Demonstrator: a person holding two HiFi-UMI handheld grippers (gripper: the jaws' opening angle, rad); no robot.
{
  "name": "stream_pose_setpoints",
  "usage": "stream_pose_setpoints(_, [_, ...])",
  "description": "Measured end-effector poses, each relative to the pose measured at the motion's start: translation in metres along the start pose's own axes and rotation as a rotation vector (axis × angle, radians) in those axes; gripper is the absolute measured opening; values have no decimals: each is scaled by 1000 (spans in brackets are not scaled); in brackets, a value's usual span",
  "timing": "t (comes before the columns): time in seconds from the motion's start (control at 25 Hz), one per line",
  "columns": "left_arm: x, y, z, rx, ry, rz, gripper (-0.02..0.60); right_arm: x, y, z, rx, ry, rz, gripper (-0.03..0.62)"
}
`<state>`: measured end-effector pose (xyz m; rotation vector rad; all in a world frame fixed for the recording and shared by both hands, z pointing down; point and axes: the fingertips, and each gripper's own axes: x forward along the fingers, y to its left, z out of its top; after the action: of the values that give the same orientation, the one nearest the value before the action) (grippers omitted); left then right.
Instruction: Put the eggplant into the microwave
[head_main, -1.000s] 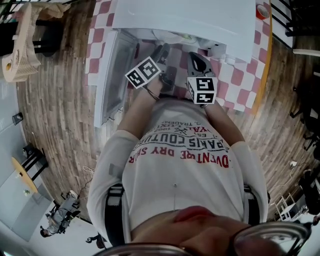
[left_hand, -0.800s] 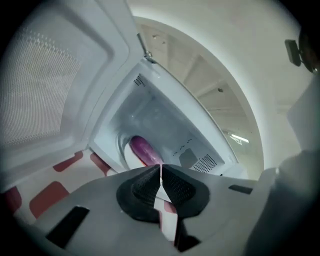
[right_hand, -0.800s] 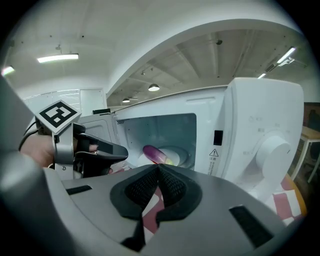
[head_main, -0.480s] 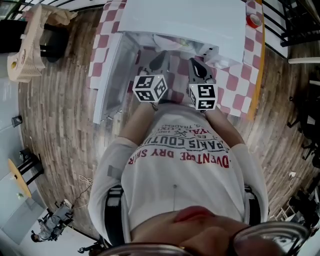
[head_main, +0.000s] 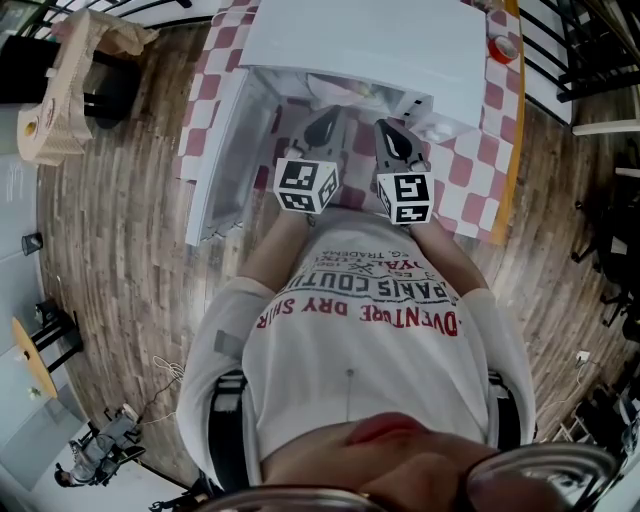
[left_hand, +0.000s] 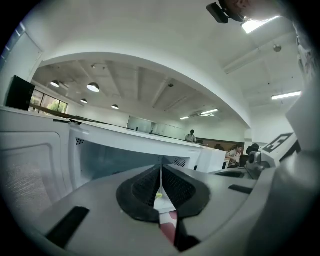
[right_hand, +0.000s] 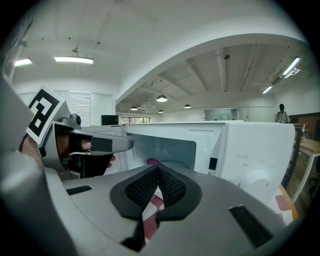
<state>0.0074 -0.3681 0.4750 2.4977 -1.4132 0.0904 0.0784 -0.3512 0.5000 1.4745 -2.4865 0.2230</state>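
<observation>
Reading from the far L of the head view: wood floor (head_main: 110, 230), then the microwave door (head_main: 222, 150) swung wide open to the L, past the edge of the red/white check cloth (head_main: 470, 170) on the table. The white microwave (head_main: 370, 40) sits on that cloth, cavity facing the person.

L gripper (head_main: 324, 115) hangs just in front of the open cavity, marker cube toward the torso. In its own view both pads meet at the tips w/ nothing btwn them, door at L and cavity straight ahead.

R gripper (head_main: 386, 128) is just beside it, roughly parallel, not touching it, also short of the opening. Its jaws are likewise pressed together, nothing held.

Eggplant (right_hand: 152, 161): only a small purple bit shows in the R gripper view, inside the cavity just above the jaw tips, apart from both grippers.

Further R is the control panel w/ a round dial (right_hand: 256, 181). At the far R of the head view, a small red ring (head_main: 503, 45) lies on the cloth near the table's edge.
</observation>
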Motion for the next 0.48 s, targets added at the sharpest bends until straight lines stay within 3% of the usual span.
stream_pose_setpoints(0.48, [5,0,-1,-15,2,9,35,1,-5,2,-13,-2,1,15])
